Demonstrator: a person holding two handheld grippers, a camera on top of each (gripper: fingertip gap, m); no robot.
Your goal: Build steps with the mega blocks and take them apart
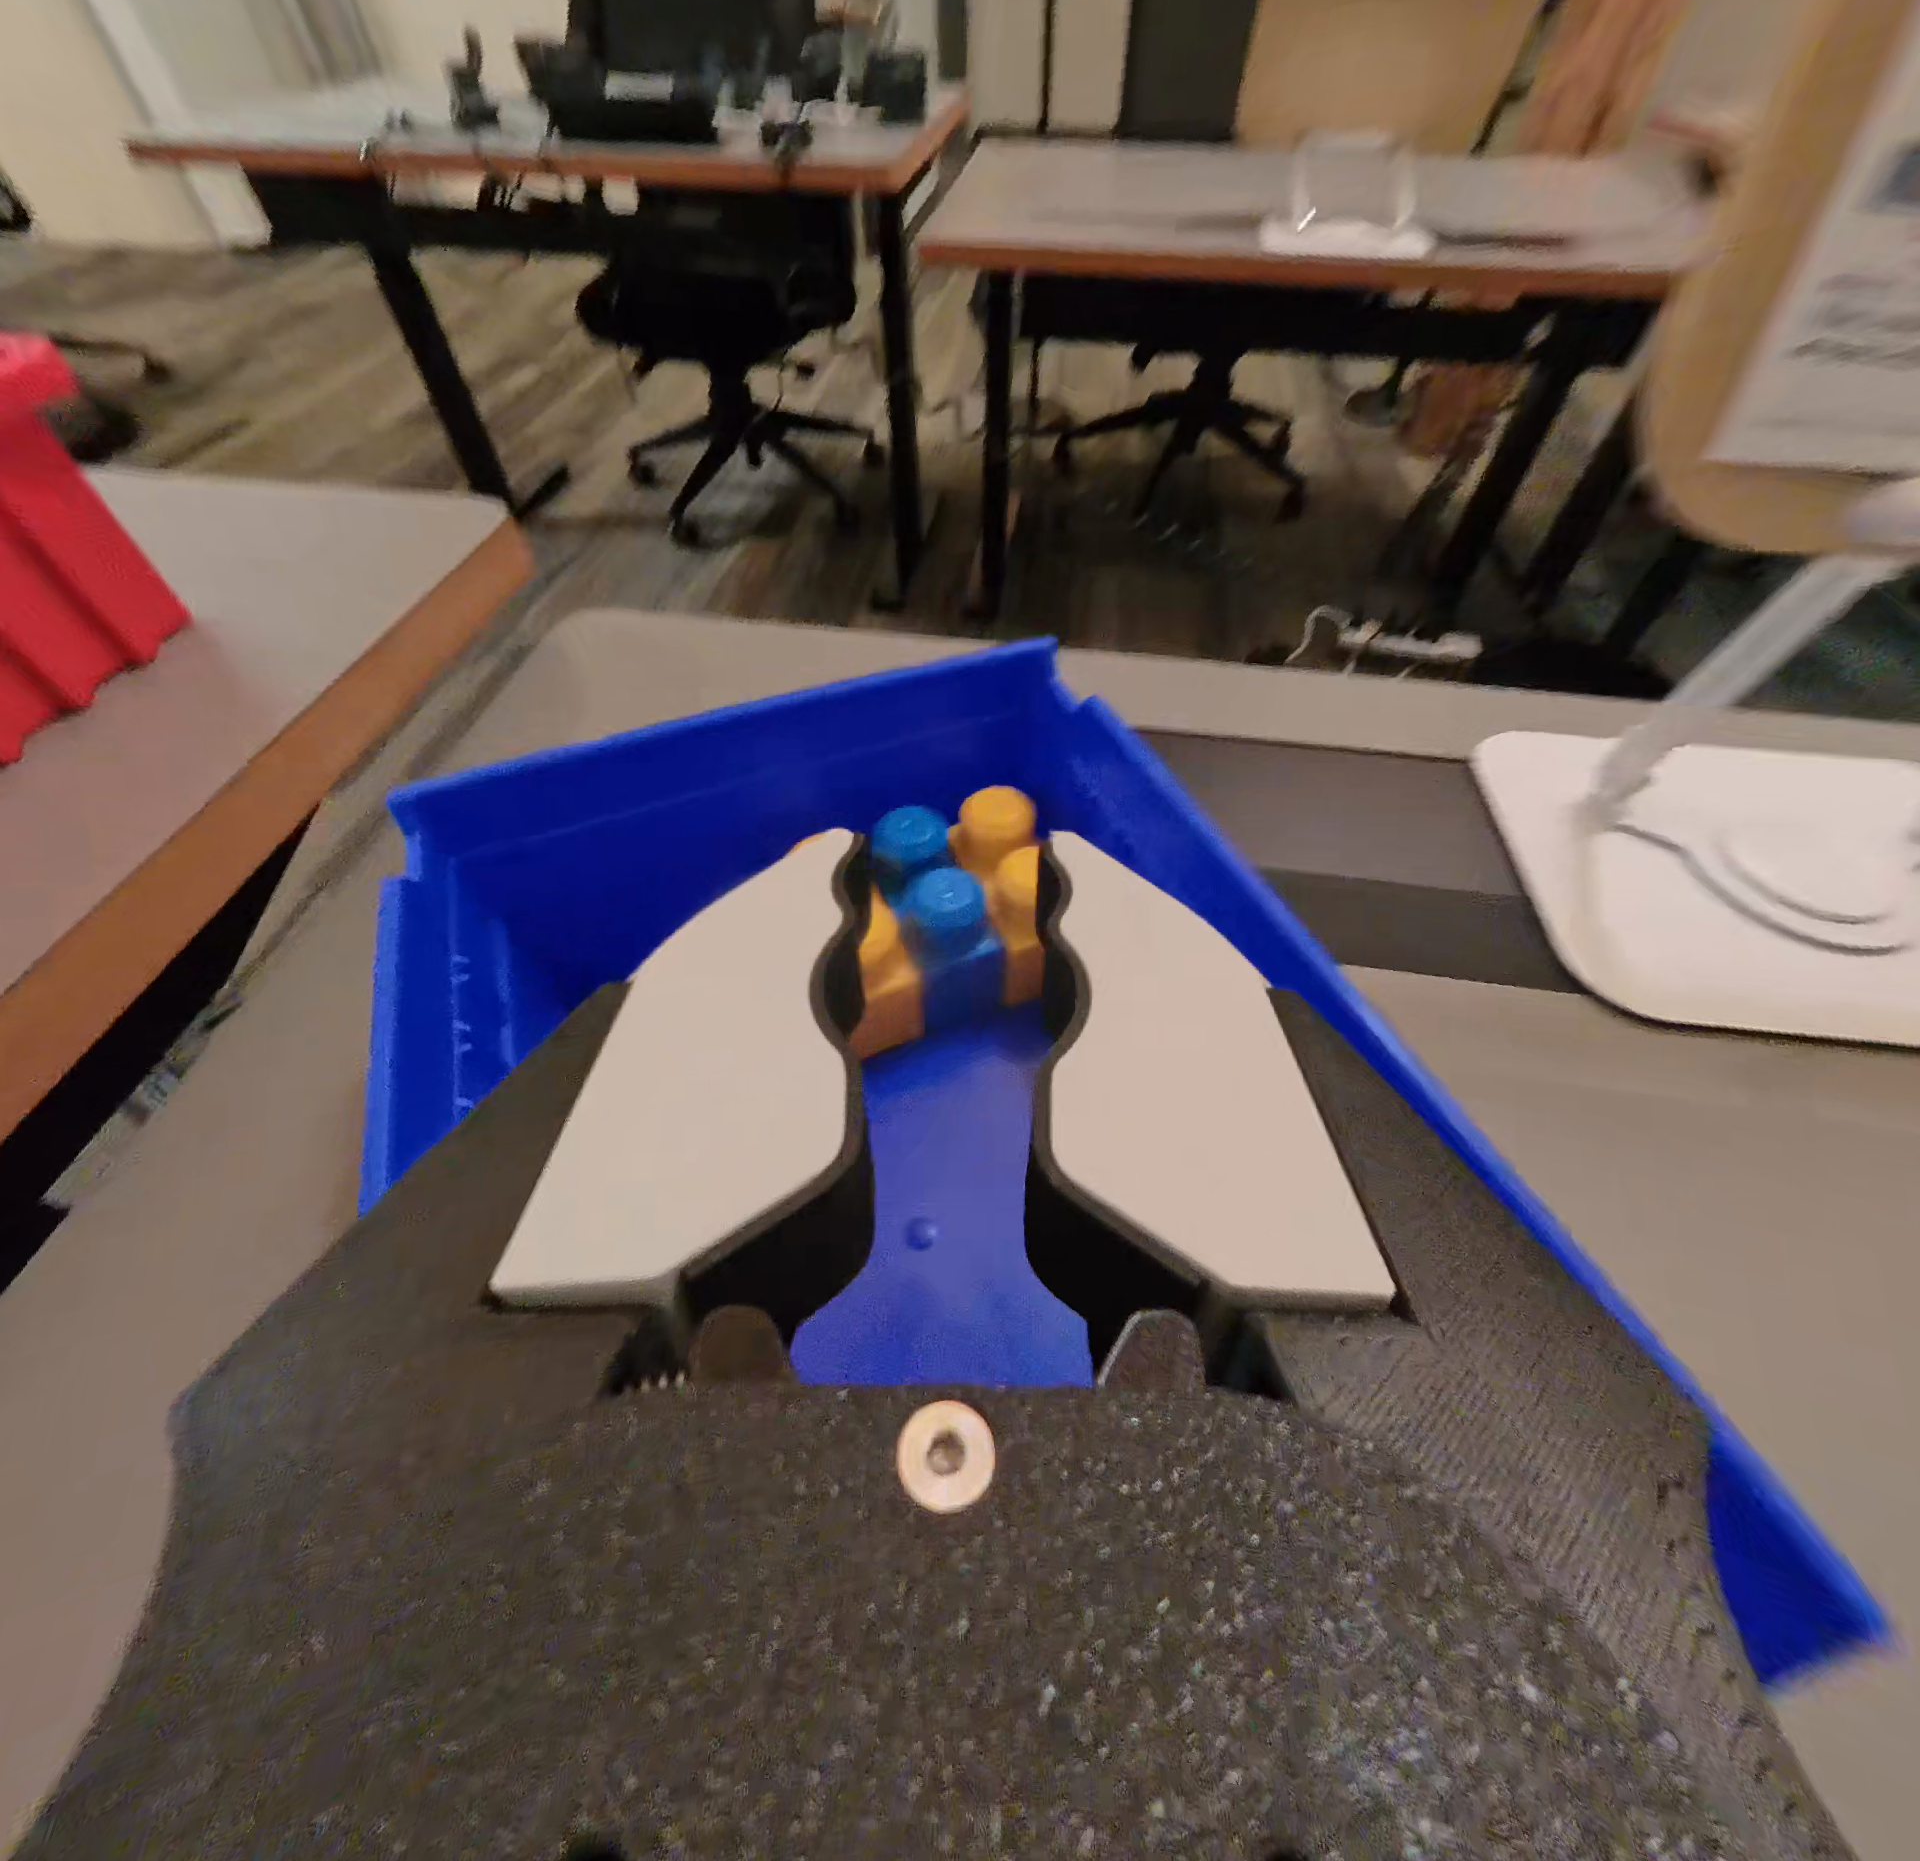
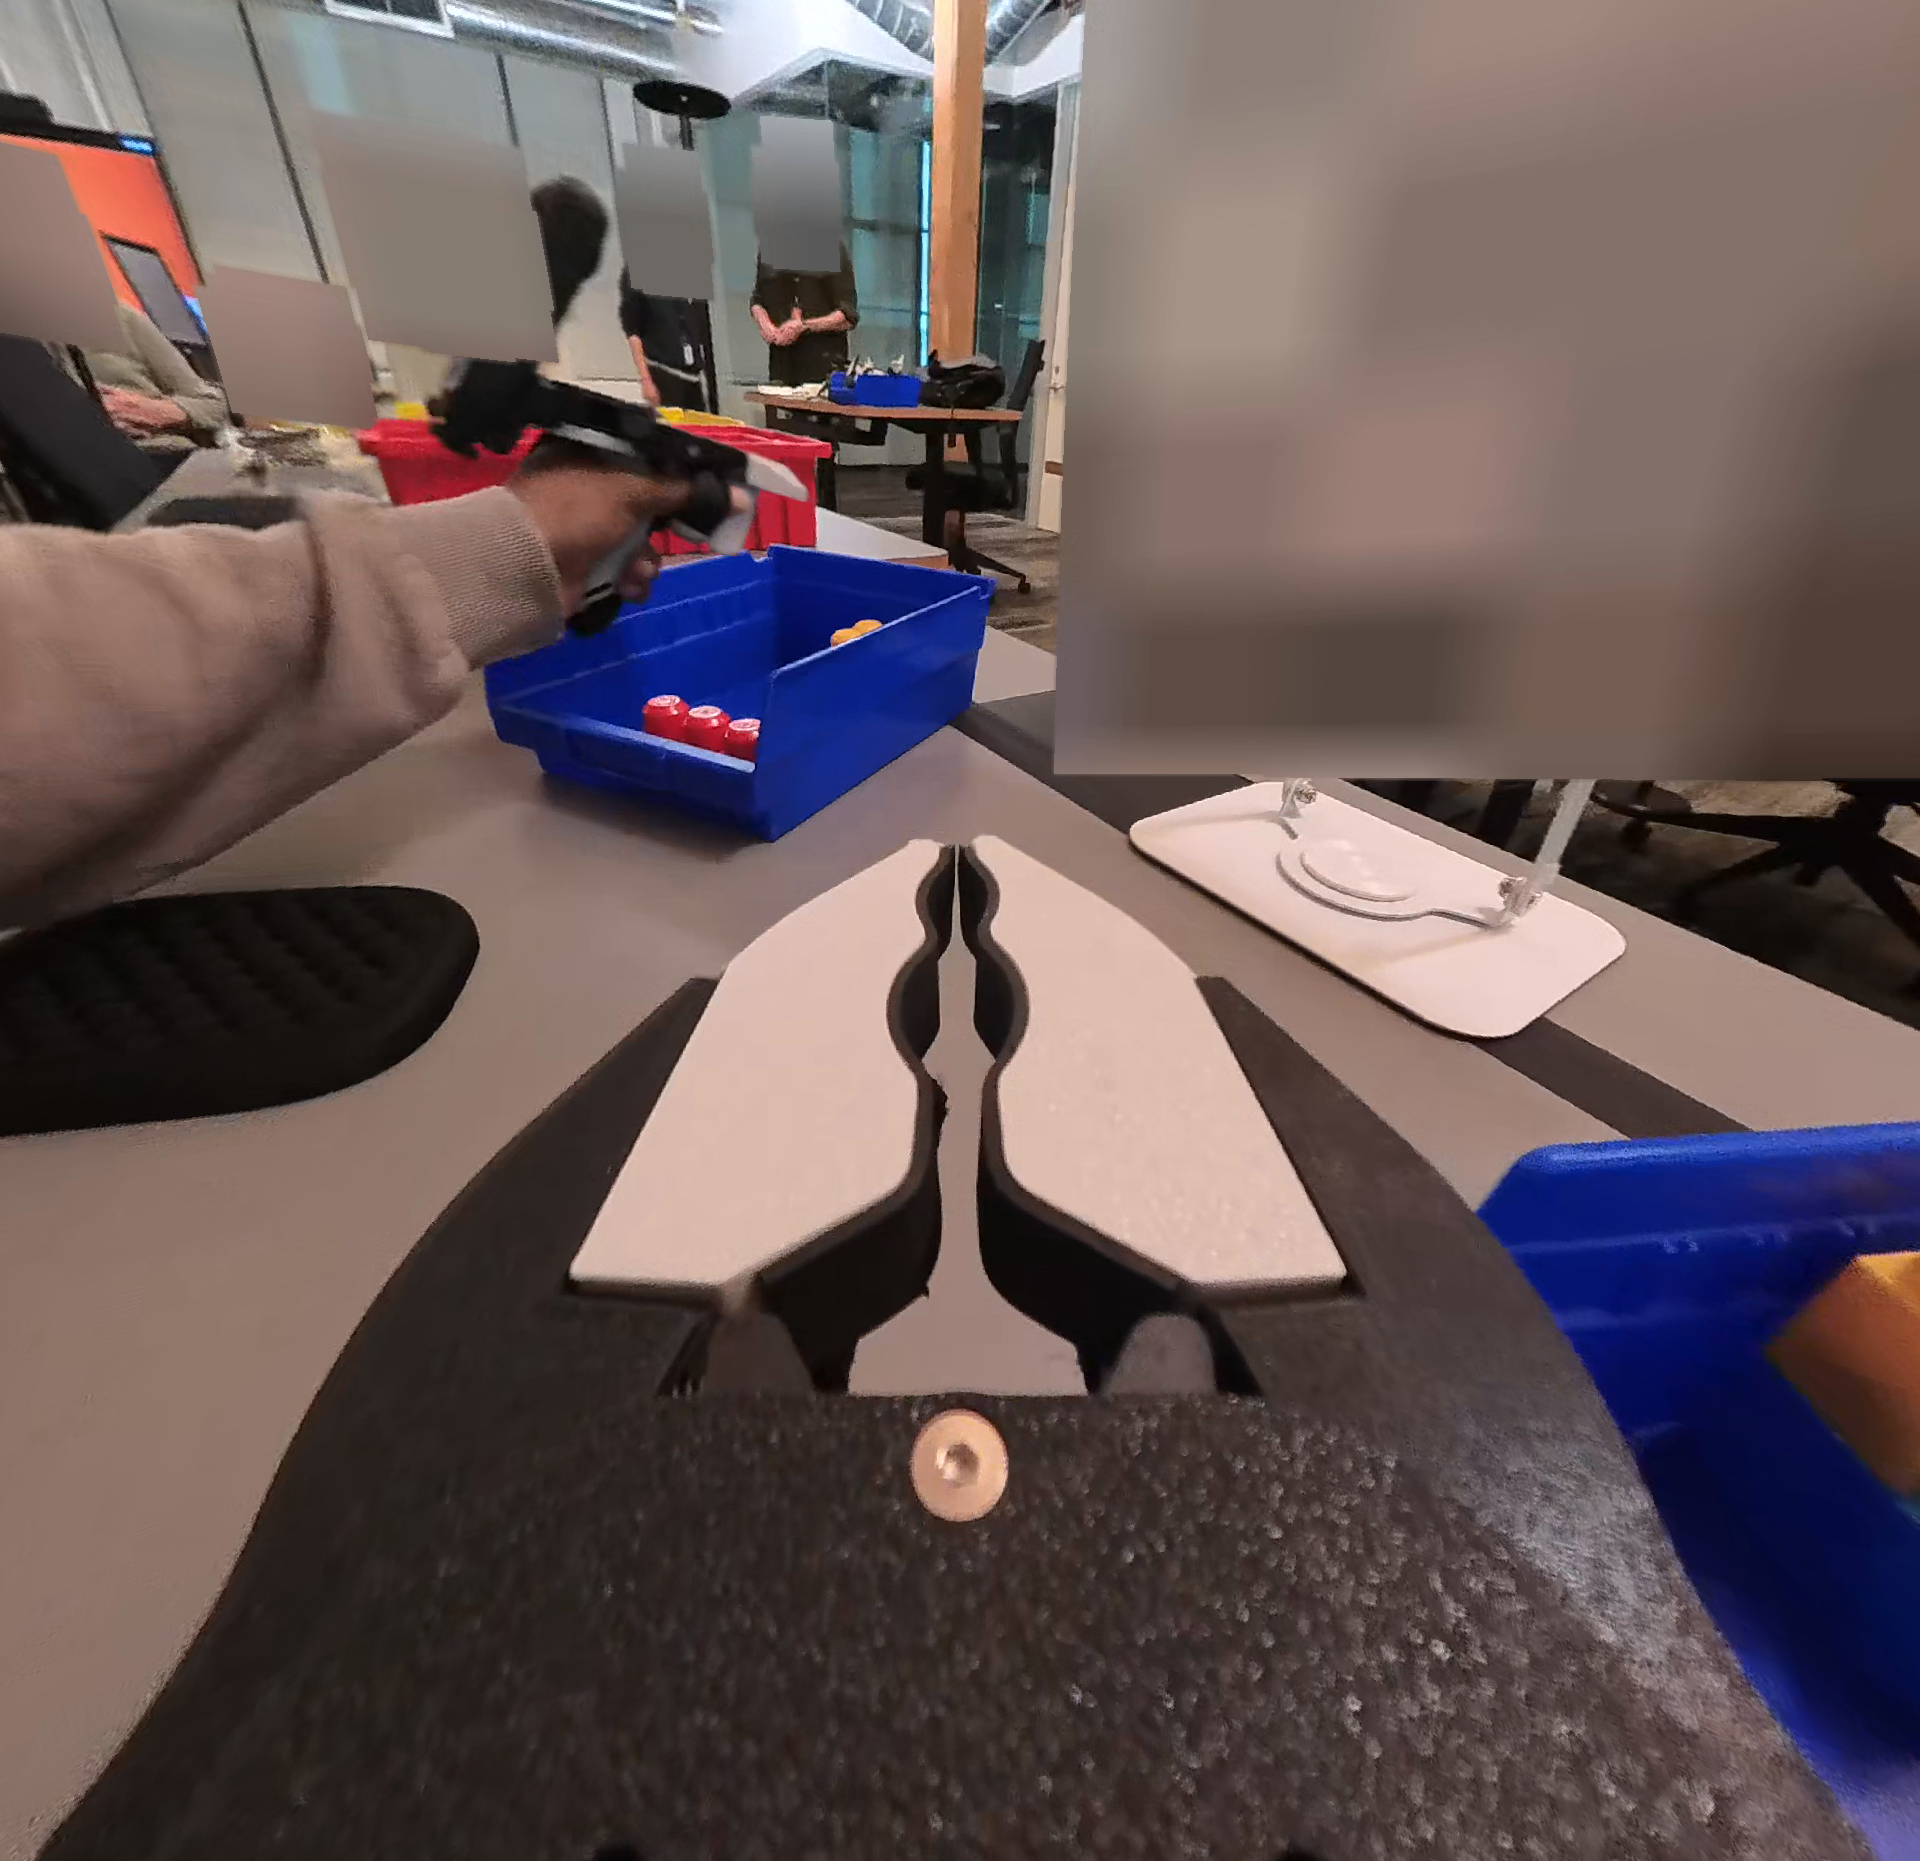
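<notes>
My left gripper (image 1: 951, 861) is open and hovers over a blue bin (image 1: 675, 803). Through the gap between its fingers I see a blue block (image 1: 951, 928) with orange blocks (image 1: 1003, 824) at its sides, lying in the bin's far corner. In the right wrist view, a sleeved hand holds the left gripper (image 2: 753, 507) above the same bin (image 2: 883, 689). That bin holds a red block (image 2: 704, 728) near its front wall and orange blocks (image 2: 855, 630) at the back. My right gripper (image 2: 957, 855) is shut and empty, over the grey table (image 2: 623, 876).
A second blue bin (image 2: 1662, 1292) with an orange block (image 2: 1860, 1364) sits at my lower right. A white stand base (image 2: 1371, 907) lies to the right and a black pad (image 2: 208, 1001) to the left. A red crate (image 1: 62, 564) stands on the neighbouring table. People stand far behind. One gripper's finger ends stand about 45 centimeters off the other's.
</notes>
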